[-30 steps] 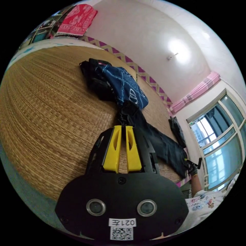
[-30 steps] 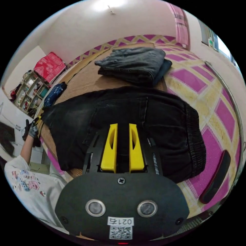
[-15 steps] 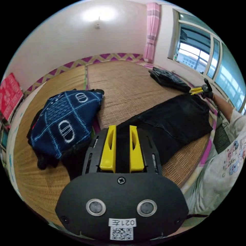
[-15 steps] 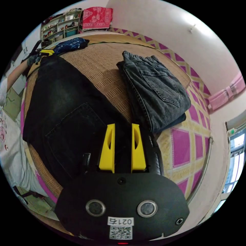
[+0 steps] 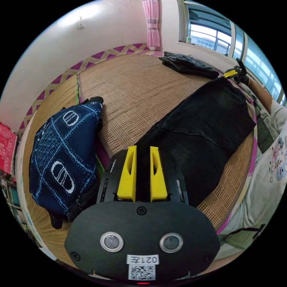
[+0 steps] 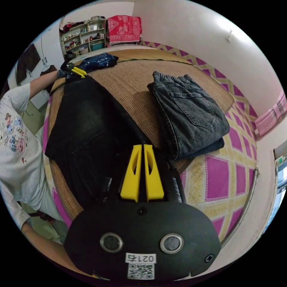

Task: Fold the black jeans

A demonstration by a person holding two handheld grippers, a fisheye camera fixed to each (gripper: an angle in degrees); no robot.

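On a woven straw mat (image 5: 140, 89), black jeans (image 5: 203, 125) stretched flat from about 6 to 1 o'clock in the left gripper view, one end at each gripper. Left gripper (image 5: 143, 149) at the leg end, yellow jaws narrowly parted with dark denim between them; hard to say from here whether both jaws press the cloth. In the right gripper view, right gripper (image 6: 143, 147) at the waist end, jaws nearly together at the tips and seemingly pinching the jeans' edge. Right gripper also seen far off at 1 o'clock in the left gripper view, at the jeans' far corner. Folded grey jeans (image 6: 188, 116) lying beside the black pair at 1 o'clock in the right gripper view. Navy patterned garment (image 5: 62, 155) heaped at 9 o'clock in the left gripper view. Person's white printed shirt (image 6: 15, 149) at 9 o'clock.
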